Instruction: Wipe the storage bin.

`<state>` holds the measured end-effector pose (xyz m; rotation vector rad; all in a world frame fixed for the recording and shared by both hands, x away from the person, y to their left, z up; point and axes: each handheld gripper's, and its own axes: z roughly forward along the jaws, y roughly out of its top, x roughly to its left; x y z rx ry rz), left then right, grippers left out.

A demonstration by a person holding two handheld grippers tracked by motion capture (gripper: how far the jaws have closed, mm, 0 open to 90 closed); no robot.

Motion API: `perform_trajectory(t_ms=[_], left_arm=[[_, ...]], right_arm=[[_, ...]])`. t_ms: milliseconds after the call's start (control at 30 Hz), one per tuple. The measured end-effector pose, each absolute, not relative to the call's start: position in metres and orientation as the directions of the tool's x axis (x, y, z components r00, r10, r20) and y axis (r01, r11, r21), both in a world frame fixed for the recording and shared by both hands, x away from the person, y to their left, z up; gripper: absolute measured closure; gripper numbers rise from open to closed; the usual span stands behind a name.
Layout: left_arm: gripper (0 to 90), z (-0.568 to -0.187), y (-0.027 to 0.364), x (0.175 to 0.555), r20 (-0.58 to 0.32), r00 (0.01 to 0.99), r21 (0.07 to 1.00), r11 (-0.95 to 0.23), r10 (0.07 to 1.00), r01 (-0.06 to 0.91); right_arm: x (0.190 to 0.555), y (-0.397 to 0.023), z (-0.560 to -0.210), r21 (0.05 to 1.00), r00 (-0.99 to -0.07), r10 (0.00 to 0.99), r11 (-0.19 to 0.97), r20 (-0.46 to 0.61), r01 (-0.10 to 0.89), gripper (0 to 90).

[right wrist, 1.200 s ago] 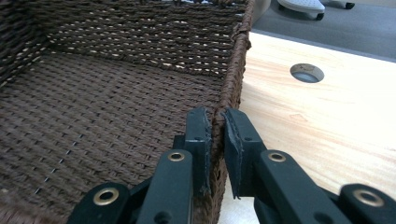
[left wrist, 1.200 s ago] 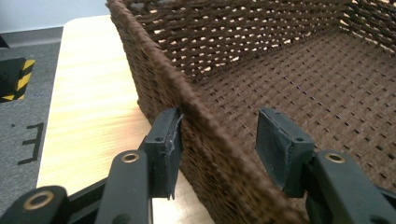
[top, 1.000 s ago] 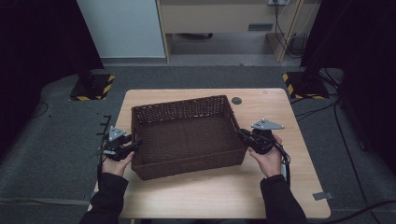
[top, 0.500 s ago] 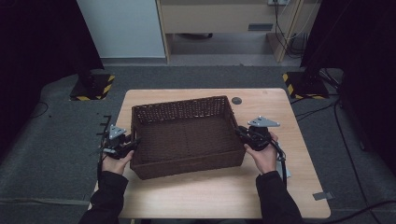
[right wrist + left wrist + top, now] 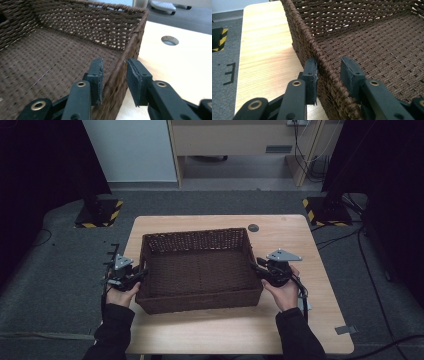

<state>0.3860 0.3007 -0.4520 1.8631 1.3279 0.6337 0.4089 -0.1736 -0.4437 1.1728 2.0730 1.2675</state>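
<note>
My left jaws [image 5: 328, 75] straddle the left wall of the wicker basket [image 5: 372, 47]; they have just been closing, the outer pad touches the braided rim and the inner one stands just off it, so no firm clamp yet. My right jaws [image 5: 113, 75] have just been opening and stand narrowly apart astride the right wall, neither pad pressing. From above, my left gripper [image 5: 131, 276] and right gripper [image 5: 264, 270] sit at opposite short sides of the basket [image 5: 200, 270], which rests mid-counter [image 5: 220, 335]. The right gripper view adds a round hole [image 5: 170, 40] in the counter beyond the basket's corner; the left gripper view shows a yellow-black striped block [image 5: 218, 37] on the floor
</note>
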Motion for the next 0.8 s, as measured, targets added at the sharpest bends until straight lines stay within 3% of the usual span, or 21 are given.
perform_trajectory(t_ms=[200,633,800], left_arm=[[66.4,-0.452,0.301,0.385,-0.023,0.344,0.801,-0.189,0.939,0.568],[67.2,-0.450,0.306,0.372,-0.014,0.371,0.792,-0.216,0.929,0.571],[66.8,-0.450,0.307,0.375,-0.027,0.370,0.788,-0.208,0.929,0.580]], right_arm=[[0.411,-0.168,-0.451,0.868,-0.539,0.841,0.234,0.045,0.438,68.3],[0.376,-0.169,-0.452,0.871,-0.537,0.838,0.191,0.095,0.453,66.8],[0.378,-0.173,-0.446,0.882,-0.563,0.820,0.188,0.101,0.432,61.3]])
